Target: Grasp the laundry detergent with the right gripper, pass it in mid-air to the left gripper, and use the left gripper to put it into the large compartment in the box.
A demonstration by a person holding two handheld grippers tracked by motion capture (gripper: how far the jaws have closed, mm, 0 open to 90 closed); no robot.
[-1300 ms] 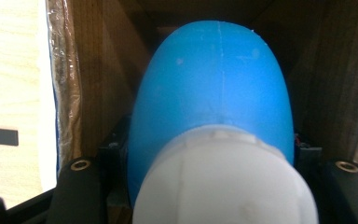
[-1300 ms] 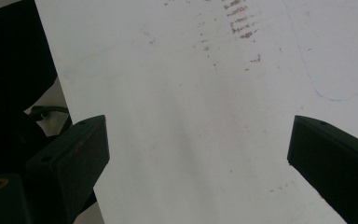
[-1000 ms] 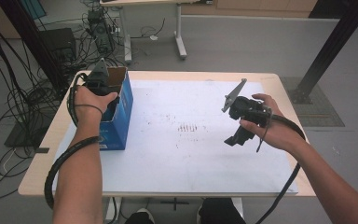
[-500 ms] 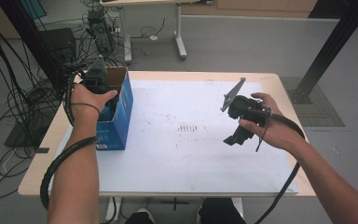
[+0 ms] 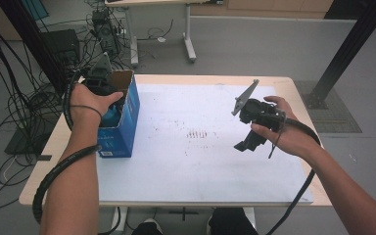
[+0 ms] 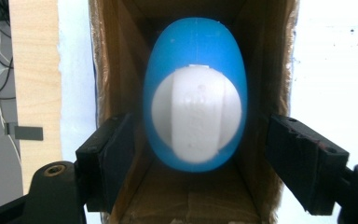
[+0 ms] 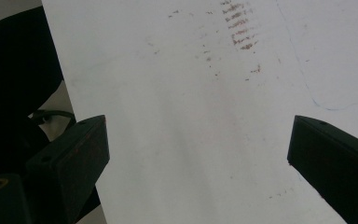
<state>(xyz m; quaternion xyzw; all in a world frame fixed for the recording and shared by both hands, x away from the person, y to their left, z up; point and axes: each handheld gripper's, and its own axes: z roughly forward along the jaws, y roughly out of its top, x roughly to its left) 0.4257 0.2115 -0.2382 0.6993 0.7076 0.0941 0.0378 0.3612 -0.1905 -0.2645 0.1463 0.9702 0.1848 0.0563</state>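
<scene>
Blue egg-shaped bottle [image 6: 196, 93] with a white cap sits inside the cardboard box [image 5: 122, 122] at the desk's [image 5: 200, 171] left edge; the left tool [image 6: 196, 163], just opening, straddles it untouching. Right tool [image 7: 196, 158] idles released.

No wording can be read with certainty. The white cap [image 6: 196, 114] of the blue egg-shaped container [image 6: 196, 56] inside the cardboard box [image 6: 116, 56] bears raised embossed characters, too blurred to make out. The box's blue outer side [image 5: 120, 142] carries pale printing, too small to read.
</scene>
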